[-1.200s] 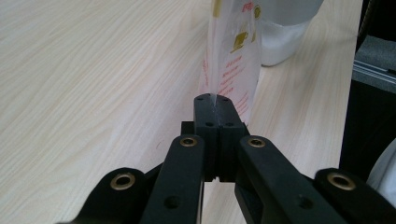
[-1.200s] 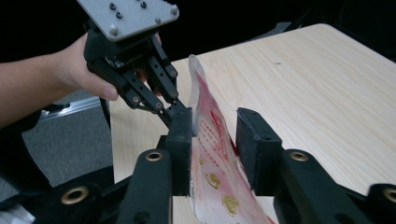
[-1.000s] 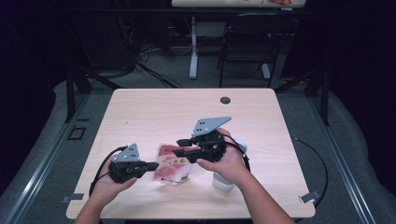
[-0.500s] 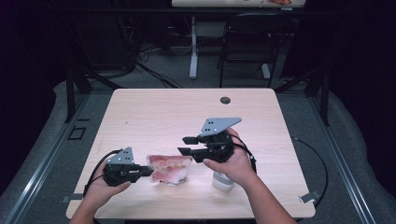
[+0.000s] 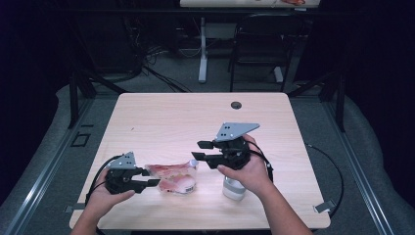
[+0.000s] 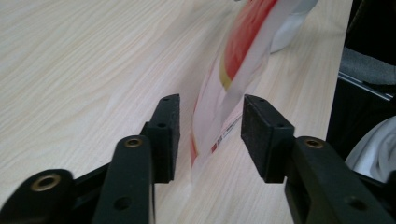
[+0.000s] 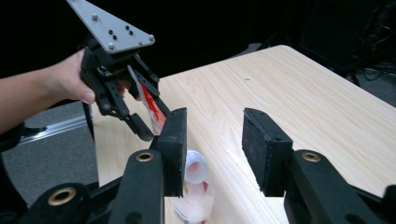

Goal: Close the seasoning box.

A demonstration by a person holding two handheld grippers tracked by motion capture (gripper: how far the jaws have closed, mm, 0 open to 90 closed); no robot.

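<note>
pouch (image 5: 173,177) lies flat near the table's (image 5: 195,117) front edge. my left gripper (image 5: 147,182) has just been opening, its edge loose between the pads (image 6: 169,126), so that grip looks finished. my right gripper (image 5: 203,150) hovers spread wide, empty; the white bottle (image 5: 234,188) under it looks untouched.

Left gripper (image 5: 149,180): black body, grey three-cornered plate with small dark holes on top, black cable looped from the rear. Right gripper (image 5: 201,150): same black build, larger grey plate, black cable trailed behind. In both gripper views, matte black jaws are seen with flat rectangular pads (image 6: 261,135), brass-coloured pivot bushings and small screw holes. Forearms are bare; no sleeves are seen
</note>
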